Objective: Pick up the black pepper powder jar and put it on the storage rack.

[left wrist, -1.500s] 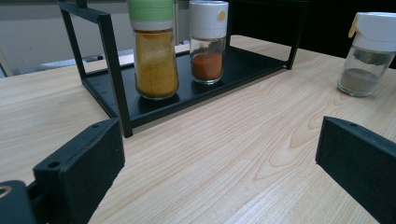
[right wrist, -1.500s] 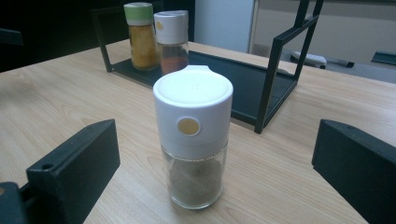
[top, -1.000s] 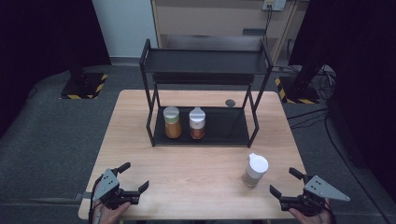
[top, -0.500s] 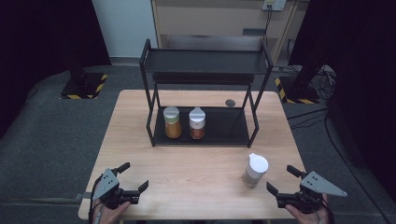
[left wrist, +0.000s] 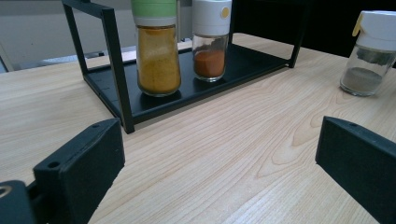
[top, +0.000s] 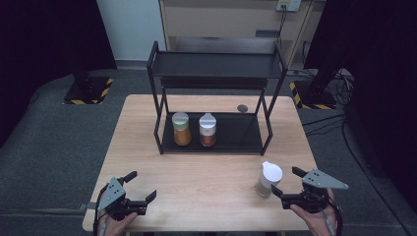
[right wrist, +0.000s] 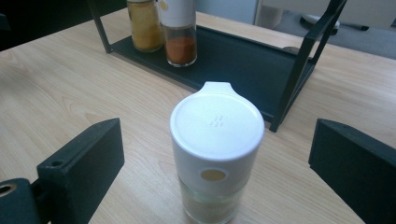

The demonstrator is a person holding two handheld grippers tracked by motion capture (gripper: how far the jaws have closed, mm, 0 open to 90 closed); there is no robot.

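Note:
A white-capped spice jar with pale contents stands upright on the wooden table, near its front right. My right gripper is open just right of it, jaws spread on either side with the jar not touched. A black two-level rack stands at the table's middle back; its lower shelf holds a green-capped yellow spice jar and a white-capped red spice jar. My left gripper is open at the front left over bare wood.
A small dark round disc lies on the table behind the rack. The rack's upper shelf is bare, and so is the right half of its lower shelf. Dark floor surrounds the table, with a cabinet behind.
My right gripper has moved left toward the white-capped jar, so its jaws now flank it. The left gripper has stayed in place.

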